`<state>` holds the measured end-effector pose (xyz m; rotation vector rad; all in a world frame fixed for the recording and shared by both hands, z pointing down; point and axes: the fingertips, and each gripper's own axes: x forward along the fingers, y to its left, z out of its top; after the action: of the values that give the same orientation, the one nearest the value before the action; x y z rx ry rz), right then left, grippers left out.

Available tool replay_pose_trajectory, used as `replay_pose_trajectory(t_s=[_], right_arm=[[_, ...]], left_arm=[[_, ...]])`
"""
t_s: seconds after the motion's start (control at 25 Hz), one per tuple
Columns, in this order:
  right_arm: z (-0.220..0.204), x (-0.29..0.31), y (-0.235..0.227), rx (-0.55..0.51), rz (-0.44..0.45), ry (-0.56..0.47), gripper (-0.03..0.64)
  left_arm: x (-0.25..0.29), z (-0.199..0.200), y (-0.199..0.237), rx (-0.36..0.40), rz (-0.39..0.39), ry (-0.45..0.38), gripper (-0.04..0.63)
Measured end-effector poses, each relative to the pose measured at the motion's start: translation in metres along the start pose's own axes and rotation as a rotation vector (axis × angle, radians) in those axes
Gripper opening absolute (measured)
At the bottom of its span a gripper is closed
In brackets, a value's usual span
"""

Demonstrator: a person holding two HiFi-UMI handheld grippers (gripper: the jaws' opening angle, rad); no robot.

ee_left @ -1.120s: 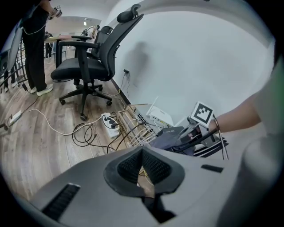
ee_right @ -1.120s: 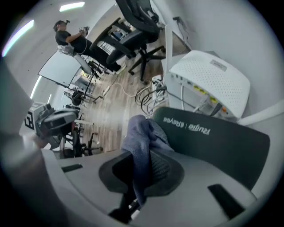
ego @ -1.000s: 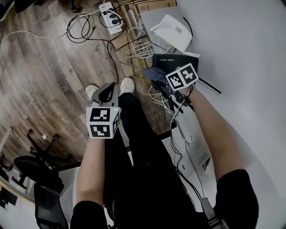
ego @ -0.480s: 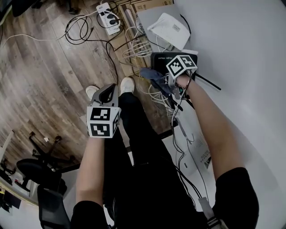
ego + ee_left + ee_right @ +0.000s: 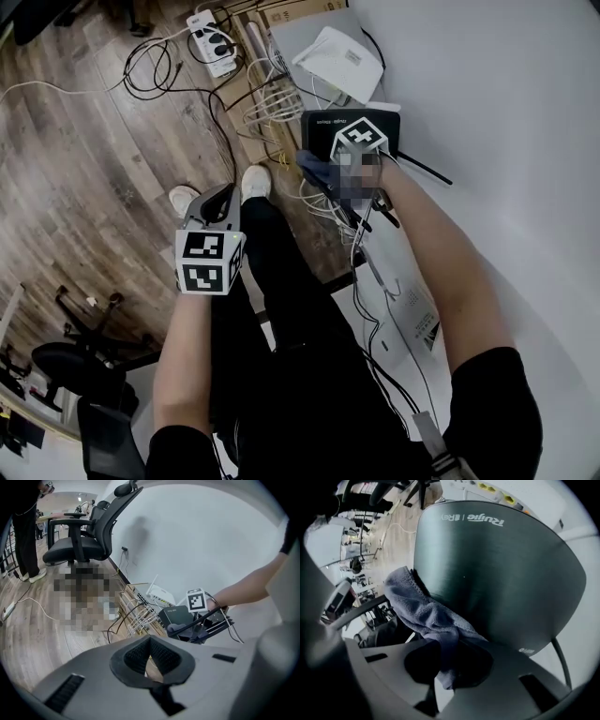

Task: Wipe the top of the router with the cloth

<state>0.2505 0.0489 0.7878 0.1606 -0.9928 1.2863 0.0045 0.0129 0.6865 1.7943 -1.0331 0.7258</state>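
1. Two hand-held grippers are seen, one in each of the person's hands.
2. The right gripper [image 5: 450,667] is closed on one grey-blue cloth [image 5: 425,609], a fold of which is pinched between its jaws.
3. The cloth is spread from the jaws over the near left edge of the black router [image 5: 501,573], whose dark top fills most of the right gripper view.
4. In the head view, the right gripper [image 5: 330,171] is held at the black router [image 5: 326,126], with the cloth [image 5: 317,169] bunched at the router's near side.
5. The left gripper [image 5: 150,654] is held well apart from the router, above the person's legs; its jaws are drawn together with nothing between them.
6. Two routers are counted: the black one and a white router [image 5: 337,61] just beyond it.
7. One white power strip [image 5: 211,37] is seen on the wooden floor, beside a tangle of cables [image 5: 272,103].
8. One black office chair [image 5: 89,541] is shown in the left gripper view.
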Motion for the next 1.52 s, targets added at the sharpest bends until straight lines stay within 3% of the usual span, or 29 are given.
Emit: replay_pose_trajectory(t_s=[0.12,0.32,0.64,0.84,1.24,1.52], right_arm=[[-0.004,0.0,-0.009,-0.044,-0.043,0.048,0.021],[-0.005,0.0,-0.011,-0.05,-0.022,0.056,0.021],[0.004,-0.015,-0.018,-0.045,-0.072,-0.016,0.023],[0.005,-0.019,-0.028,-0.061,-0.084,0.004,0.023],[-0.019,-0.025,-0.083,-0.138,-0.327,0.13,0.023],[-0.026,-0.026,-0.103,-0.16,-0.442,0.138,0.023]], left_arm=[[0.005,0.0,-0.004,-0.003,-0.01,0.004,-0.003],[0.012,-0.004,-0.007,0.015,-0.022,0.016,-0.003],[0.016,-0.003,-0.009,0.023,-0.033,0.027,-0.003],[0.021,-0.003,-0.014,0.036,-0.042,0.034,-0.003],[0.023,-0.008,-0.015,0.032,-0.046,0.036,-0.003],[0.026,-0.011,-0.015,0.021,-0.049,0.04,-0.003]])
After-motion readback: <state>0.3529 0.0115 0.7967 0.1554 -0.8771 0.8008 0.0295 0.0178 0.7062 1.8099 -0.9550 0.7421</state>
